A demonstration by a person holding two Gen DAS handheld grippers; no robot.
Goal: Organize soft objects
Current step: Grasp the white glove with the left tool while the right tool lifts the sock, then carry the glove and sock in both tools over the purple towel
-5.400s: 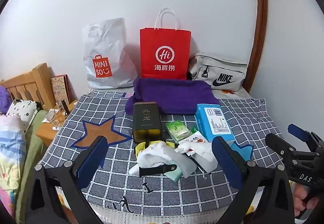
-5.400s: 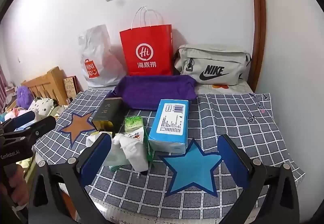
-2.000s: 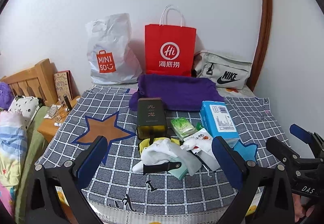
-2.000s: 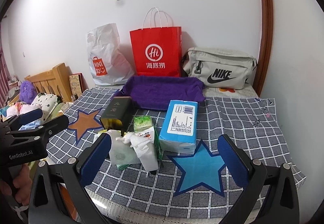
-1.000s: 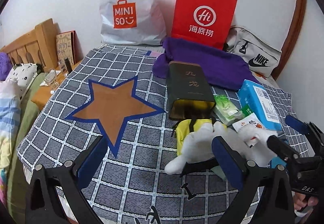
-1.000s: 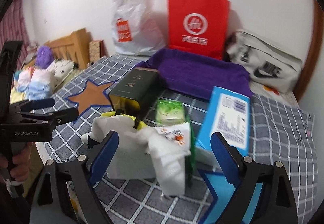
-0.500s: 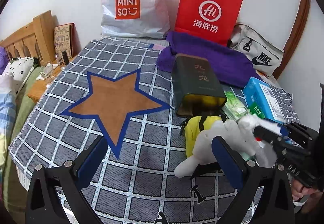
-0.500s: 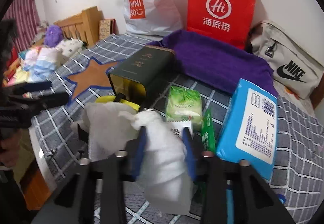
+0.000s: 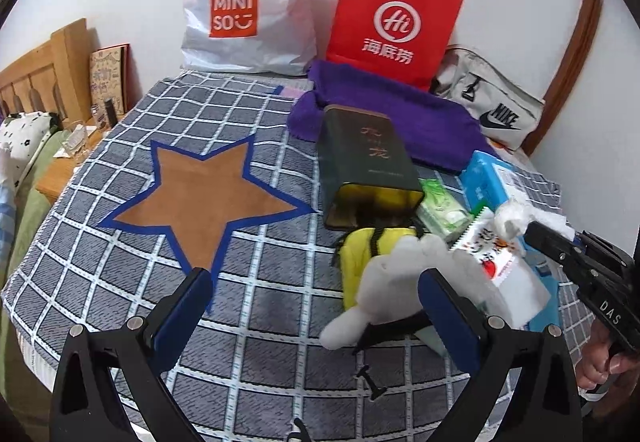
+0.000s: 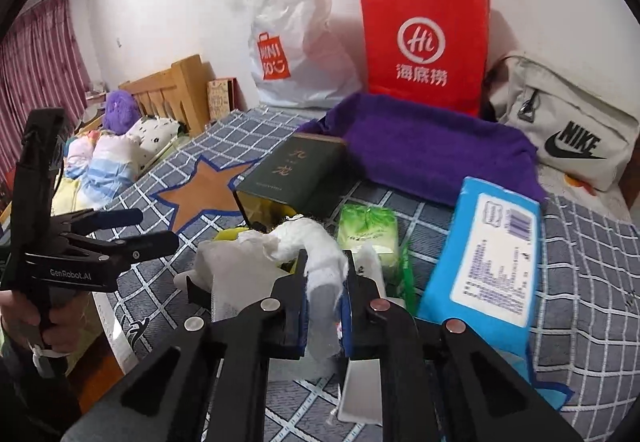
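Observation:
My right gripper [image 10: 325,282] is shut on a white sock [image 10: 316,246] and holds it over the pile on the checked bedspread [image 10: 584,250]. The same sock [image 9: 510,218] shows pinched at its tip in the left wrist view. My left gripper [image 9: 316,306] is open and empty, low over the bedspread [image 9: 120,274], beside another white sock [image 9: 384,282] and a yellow pouch [image 9: 356,254]. A purple towel [image 10: 432,146] lies folded at the back.
A dark green tin [image 9: 368,158] lies open toward me. A green tissue pack [image 10: 368,234] and a blue wipes pack [image 10: 492,254] lie right of it. A MINISO bag [image 9: 244,2], a red paper bag [image 9: 392,14] and a Nike pouch [image 10: 568,130] stand along the wall.
Both grippers moved forward and down to the pile. My right gripper closed on the white sock and has lifted it a little. My left gripper stayed open.

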